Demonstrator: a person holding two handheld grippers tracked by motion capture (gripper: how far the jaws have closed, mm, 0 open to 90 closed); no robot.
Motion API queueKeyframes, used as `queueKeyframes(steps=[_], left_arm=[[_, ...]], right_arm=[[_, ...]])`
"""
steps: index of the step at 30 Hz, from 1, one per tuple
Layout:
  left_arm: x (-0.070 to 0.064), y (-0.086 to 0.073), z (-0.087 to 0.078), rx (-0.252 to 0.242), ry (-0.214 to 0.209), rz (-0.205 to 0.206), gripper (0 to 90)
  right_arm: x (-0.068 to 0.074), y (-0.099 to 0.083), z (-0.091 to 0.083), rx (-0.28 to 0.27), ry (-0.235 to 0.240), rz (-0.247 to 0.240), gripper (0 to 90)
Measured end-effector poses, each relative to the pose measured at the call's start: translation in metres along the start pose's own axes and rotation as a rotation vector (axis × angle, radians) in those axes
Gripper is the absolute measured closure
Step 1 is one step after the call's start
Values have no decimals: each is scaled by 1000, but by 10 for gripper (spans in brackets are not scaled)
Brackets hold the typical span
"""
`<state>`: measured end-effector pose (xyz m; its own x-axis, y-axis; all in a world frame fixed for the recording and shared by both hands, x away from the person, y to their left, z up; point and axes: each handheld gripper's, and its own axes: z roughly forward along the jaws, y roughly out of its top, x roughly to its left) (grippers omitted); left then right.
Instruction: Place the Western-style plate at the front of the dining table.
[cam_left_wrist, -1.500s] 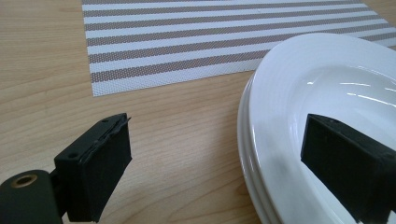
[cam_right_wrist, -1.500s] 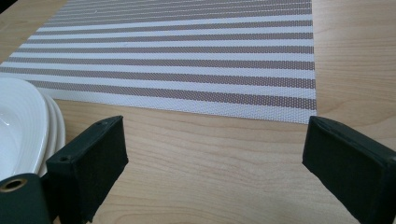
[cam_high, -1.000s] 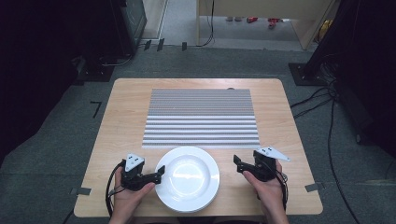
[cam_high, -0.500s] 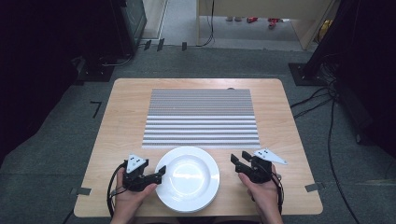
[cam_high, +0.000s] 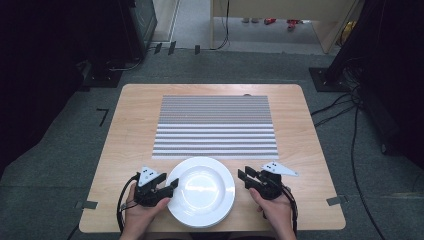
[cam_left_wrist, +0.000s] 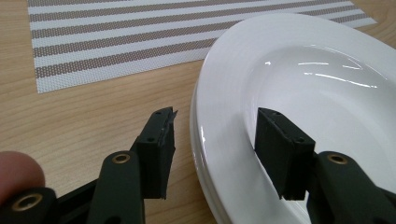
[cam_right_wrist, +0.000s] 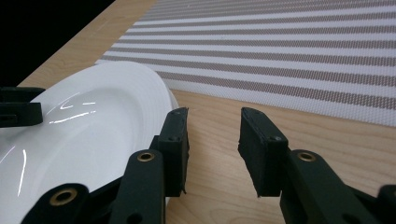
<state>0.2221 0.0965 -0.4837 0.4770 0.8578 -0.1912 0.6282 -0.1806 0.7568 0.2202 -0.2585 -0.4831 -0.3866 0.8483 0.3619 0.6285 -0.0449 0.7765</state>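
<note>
Jaws of the left gripper (cam_left_wrist: 212, 149) are held wide apart and straddle the near left rim of the plate (cam_left_wrist: 322, 93): one jaw is seen outside the rim over the table (cam_left_wrist: 84, 116), the other above the plate's inner slope. The rim passes between them, and no contact with either pad can be confirmed. In the high view, this gripper (cam_high: 167, 186) is seen at the plate's (cam_high: 201, 191) left edge, held by the left hand (cam_high: 141, 215).

The right gripper (cam_right_wrist: 212, 149) is also parted, to a moderate gap, with nothing between the jaws but bare table (cam_right_wrist: 219, 168). Its nearer jaw lies just beside the plate's (cam_right_wrist: 93, 126) right rim; whether it touches cannot be told. From above, this gripper (cam_high: 249, 179) is seen just off the plate's right edge, held by the right hand (cam_high: 274, 210).

The plate is placed near the front edge of the table (cam_high: 125, 130), just in front of a striped mat (cam_high: 215, 125) that is laid flat across the middle. The mat's (cam_left_wrist: 107, 42) near edge is seen close to the plate's far rim.
</note>
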Motion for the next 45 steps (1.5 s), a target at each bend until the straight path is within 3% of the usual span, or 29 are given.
queueKeyframes(steps=[5,8,11,17,20,22,31,33,35,39,45], left_arm=[[1,-1,1,5,-25,-1,569],[3,-1,0,2,-48,-10,581],[6,-1,0,-1,-66,-21,583],[3,-2,0,-5,-52,-8,581],[3,-2,1,-7,-50,-6,580],[3,-2,1,-7,-48,-1,579],[3,-3,0,-10,-51,5,580],[3,-2,0,-10,-52,-2,581],[3,-2,0,-12,-53,-5,583],[4,-3,0,-13,-56,-6,584],[4,-2,0,-12,-58,-5,584]], right_arm=[[0,-3,4,12,31,13,621],[-2,-5,5,3,85,75,639],[-1,-6,6,18,72,70,648],[5,-7,9,33,45,59,672],[4,-7,8,39,77,73,677],[2,-8,8,27,146,104,662],[4,-13,16,67,197,68,712],[3,-14,17,63,199,82,721],[1,-16,16,57,209,147,739],[-1,-16,17,60,218,203,741],[-2,-17,17,60,223,240,752]])
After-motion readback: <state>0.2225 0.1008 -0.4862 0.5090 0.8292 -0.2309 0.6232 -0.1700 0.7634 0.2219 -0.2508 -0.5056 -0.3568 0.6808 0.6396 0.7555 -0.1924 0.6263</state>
